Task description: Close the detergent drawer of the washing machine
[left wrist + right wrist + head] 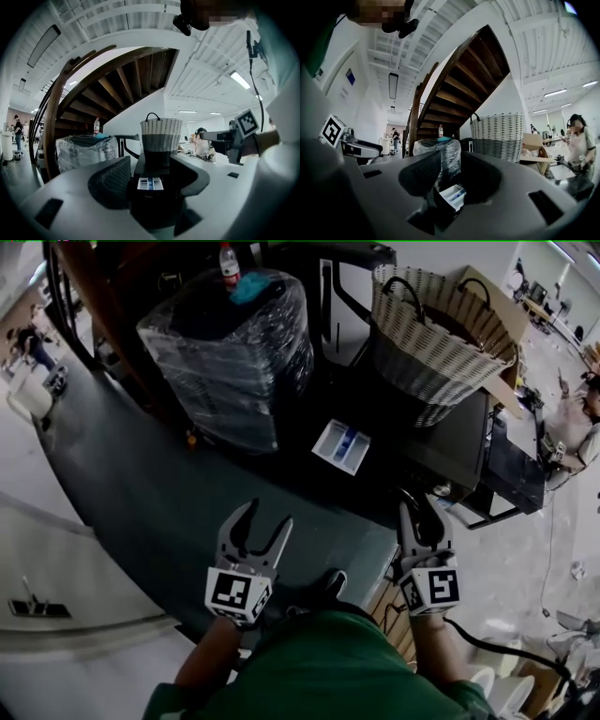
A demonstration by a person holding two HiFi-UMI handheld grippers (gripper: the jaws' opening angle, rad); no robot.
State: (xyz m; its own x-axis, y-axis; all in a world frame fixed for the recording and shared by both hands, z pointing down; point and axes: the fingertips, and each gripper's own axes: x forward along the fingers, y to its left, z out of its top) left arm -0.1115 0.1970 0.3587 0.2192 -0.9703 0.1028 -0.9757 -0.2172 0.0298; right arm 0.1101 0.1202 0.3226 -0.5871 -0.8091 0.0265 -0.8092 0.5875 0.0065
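The detergent drawer (341,446) is pulled out of the front of the black washing machine (448,454). It is white, with a blue part in the middle of its tray. It lies ahead of both grippers and well apart from them. In the left gripper view a faint pale mark on the machine front just under the drawer is too small to read.

A woven basket (433,338), pale above and dark-banded below, with dark handles, stands on top of the machine. An open cardboard box (497,304) is just behind it.

The left gripper (267,514) hangs over the dark floor (141,493). Its jaws are spread wide with nothing between them, and its own view frames the drawer far off in the gap. The right gripper (419,512) is level with it and nearer the machine. Its jaws also stand apart and empty. Each gripper carries a cube with black-and-white square patterns and no letters.

To the left of the machine is a dark block wrapped in clear film (230,357). On it are a bottle (228,262) with a red label, its print unreadable, and a teal object (251,285). A wooden staircase (117,84) rises behind.
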